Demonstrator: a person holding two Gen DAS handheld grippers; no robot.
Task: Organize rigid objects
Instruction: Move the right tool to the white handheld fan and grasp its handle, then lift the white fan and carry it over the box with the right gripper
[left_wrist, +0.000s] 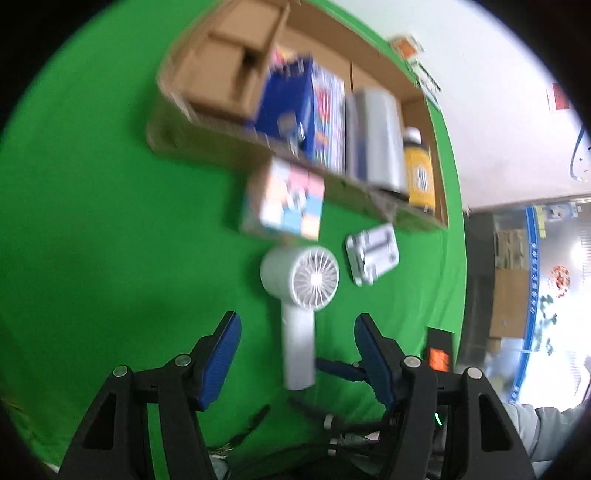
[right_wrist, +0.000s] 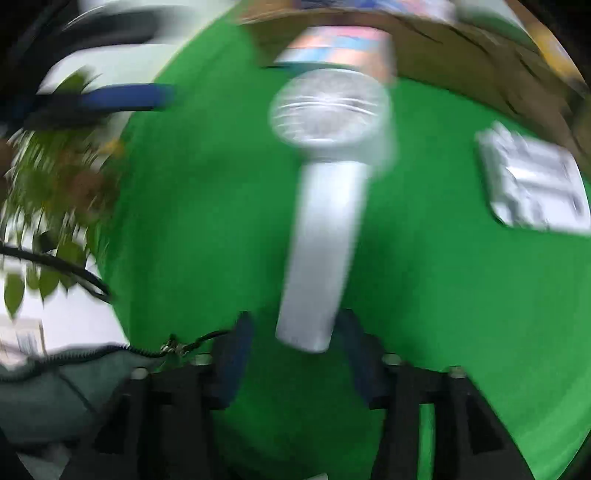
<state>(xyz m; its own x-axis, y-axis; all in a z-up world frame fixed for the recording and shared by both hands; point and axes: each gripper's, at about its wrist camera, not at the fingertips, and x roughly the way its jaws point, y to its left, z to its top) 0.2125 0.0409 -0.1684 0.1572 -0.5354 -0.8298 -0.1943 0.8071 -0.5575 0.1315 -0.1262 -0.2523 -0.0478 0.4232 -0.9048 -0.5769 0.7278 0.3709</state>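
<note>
The right gripper (right_wrist: 293, 354) is pointing down over the handle of the white handheld fan (right_wrist: 325, 206), its jaws standing apart to either side of the handle's end and not visibly pressing it; blur is preventing a firmer reading, but the alignment suggests a handle grasp is being prepared. The left gripper (left_wrist: 297, 354) is hanging nearby with jaws apart and nothing between them. The fan is lying flat on the green cloth (left_wrist: 110, 221), round grille uppermost, just in front of the cardboard box (left_wrist: 207, 144), which is already holding cartons and a yellow bottle (left_wrist: 419, 173). A pastel carton (left_wrist: 284, 201) and a white clip-like part (left_wrist: 373, 254) are waiting outside, beside the fan.
</note>
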